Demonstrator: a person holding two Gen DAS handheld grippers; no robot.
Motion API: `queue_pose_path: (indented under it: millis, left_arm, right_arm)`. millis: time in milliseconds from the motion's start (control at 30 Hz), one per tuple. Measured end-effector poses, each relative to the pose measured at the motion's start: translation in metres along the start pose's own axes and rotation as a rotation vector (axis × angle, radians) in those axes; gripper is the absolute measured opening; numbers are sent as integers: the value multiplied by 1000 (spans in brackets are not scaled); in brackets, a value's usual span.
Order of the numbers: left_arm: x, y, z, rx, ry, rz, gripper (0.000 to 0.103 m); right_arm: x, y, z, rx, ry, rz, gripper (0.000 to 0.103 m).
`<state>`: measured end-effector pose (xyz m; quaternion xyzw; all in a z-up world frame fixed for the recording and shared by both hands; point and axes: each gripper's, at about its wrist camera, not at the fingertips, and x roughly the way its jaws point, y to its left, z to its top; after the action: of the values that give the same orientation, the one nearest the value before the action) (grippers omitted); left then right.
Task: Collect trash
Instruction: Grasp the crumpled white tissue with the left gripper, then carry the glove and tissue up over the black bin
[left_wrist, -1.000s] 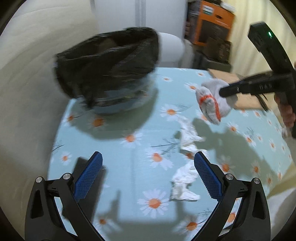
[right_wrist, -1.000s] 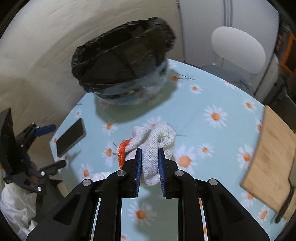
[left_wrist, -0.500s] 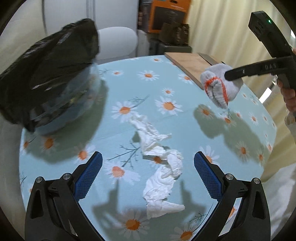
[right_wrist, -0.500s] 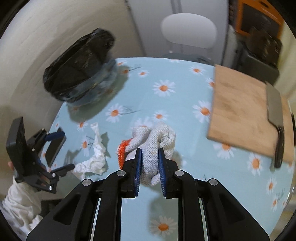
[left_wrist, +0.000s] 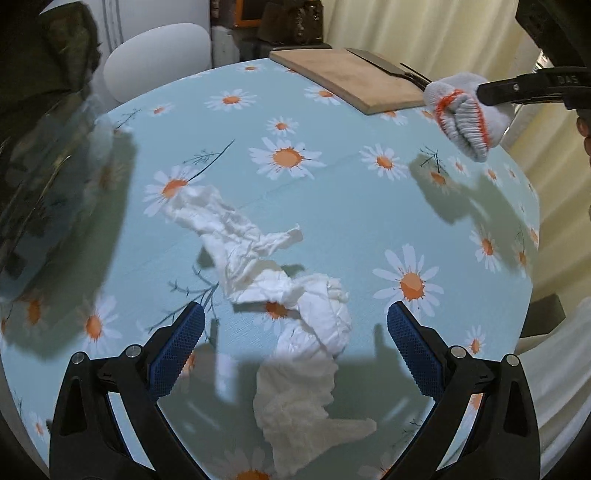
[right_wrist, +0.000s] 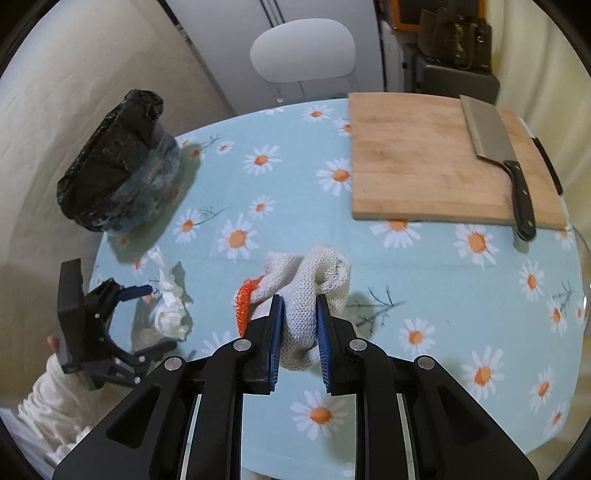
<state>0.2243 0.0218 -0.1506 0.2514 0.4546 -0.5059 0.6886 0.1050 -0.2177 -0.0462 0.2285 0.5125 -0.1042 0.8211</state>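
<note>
- Two tools are over the round table (right_wrist: 424, 266), which has a light blue cloth with daisies.
- The left tool (left_wrist: 295, 325) has its jaws wide apart and grasps nothing. It points down at the crumpled white tissue (left_wrist: 295, 295).
- The tissue lies on the table between the two blue pads (left_wrist: 181, 343) and stretches away from the tool, toward the far left.
- The right tool (right_wrist: 299, 314) is clenched on a white knitted glove (right_wrist: 306, 288) with an orange cuff. The glove is held above the table, not touching it.
- Far to the left of the right tool stands the bin with a black bag (right_wrist: 114, 166).
- Far ahead on the right lies a wooden cutting board (right_wrist: 424, 166) with a cleaver (right_wrist: 495, 140) on it.
</note>
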Motion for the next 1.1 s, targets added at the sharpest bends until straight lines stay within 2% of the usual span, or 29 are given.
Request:
queue_pose_path:
  millis: [133,200,233,267,300,333,367,433,667,1100]
  left_arm:
    - [16,0,4,30,34,-31,81]
    - [18,-2,5,54,22,-29,74]
    - [18,-2,7,53,18,-37,65]
    - [18,0,8,47,18,-58,50]
    - [18,1,9,45,23,-69,41]
    - [19,1,9,50,30,-56,27]
    - [18,1,9,59,34,-36,22]
    - [14,1,8,65,38,-26,21]
    - [-5,13,7,-11,19,12,20]
    - [-72,25,0,-114,-56,171,20]
  right_arm:
    - [-5,-5,-8,16,-5,-18,17]
    - [-5,-5,-10,23,-2,-22,17]
    - [-4,-5,-12,24,1,-29,17]
    - [-3,-5,-12,22,2,-33,17]
    - [-3,-5,-12,19,3,-37,17]
    - [-2,-5,-11,16,5,-40,17]
    - [-2,-5,-11,15,4,-39,17]
    - [-3,-3,-9,3,-1,-32,17]
    - [-1,5,-2,-50,-2,-4,17]
    - [9,42,22,-193,8,116,17]
